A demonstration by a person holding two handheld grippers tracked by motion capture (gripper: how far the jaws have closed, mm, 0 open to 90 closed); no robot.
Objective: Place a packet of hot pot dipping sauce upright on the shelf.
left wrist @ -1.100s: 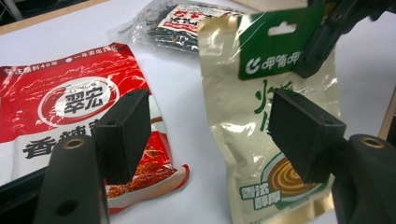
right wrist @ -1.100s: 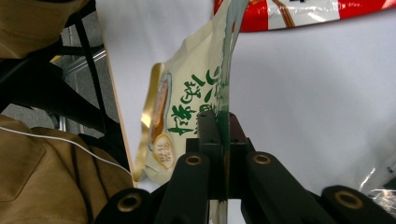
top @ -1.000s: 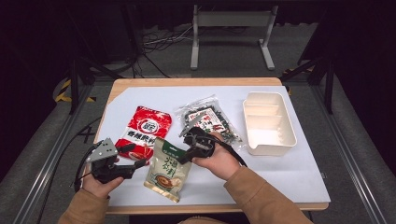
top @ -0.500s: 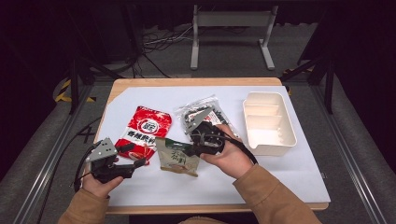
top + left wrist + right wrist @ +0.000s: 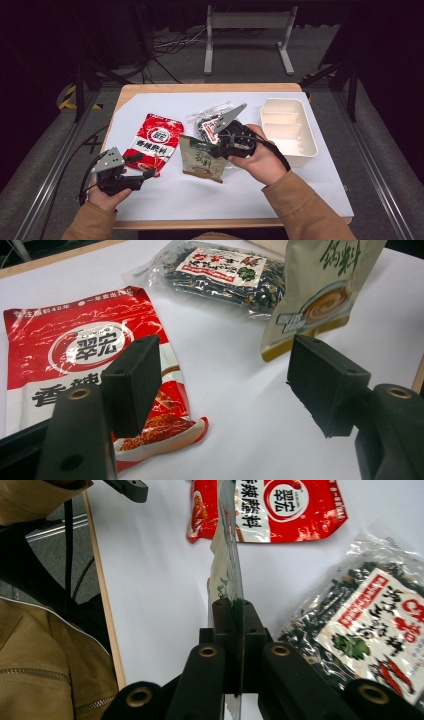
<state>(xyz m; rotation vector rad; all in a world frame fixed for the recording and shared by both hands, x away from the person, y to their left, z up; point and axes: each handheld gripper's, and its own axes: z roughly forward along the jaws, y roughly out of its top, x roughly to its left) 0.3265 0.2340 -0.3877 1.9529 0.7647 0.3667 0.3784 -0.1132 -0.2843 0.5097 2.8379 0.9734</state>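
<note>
- We hold the right gripper (image 5: 220,145) with its two black jaws pressed together on the top edge of the flat pale-green printed foil pouch (image 5: 201,159); in the right gripper view the pouch (image 5: 226,555) runs edge-on straight out from between the jaws, so we judge the pinch sits on the thin sealed rim, the easiest place to grip a flat bag.
- The pouch hangs forward and down from that claw, its lower edge close to or just touching the white sheet covering the table (image 5: 320,190); we cannot tell which.
- Just behind the right claw lies the clear plastic bag of dark dried bits with a red-and-white label (image 5: 210,121), flat and untouched; beyond the wrist on the far side sits the cream plastic tray with divided compartments (image 5: 305,145), empty, which we judge a likely place for the packets.
- Our left gripper (image 5: 142,166) rests low over the sheet with its jaws spread wide and nothing between them.
- Ahead of the left claw and under its one jaw lies the glossy red foil sachet with white characters (image 5: 75,350), flat; we judge this hand is parked beside it, ready to take it.
- From the left claw, the lifted pouch (image 5: 320,290) stands ahead on the other jaw's side, clear of the sachet.
</note>
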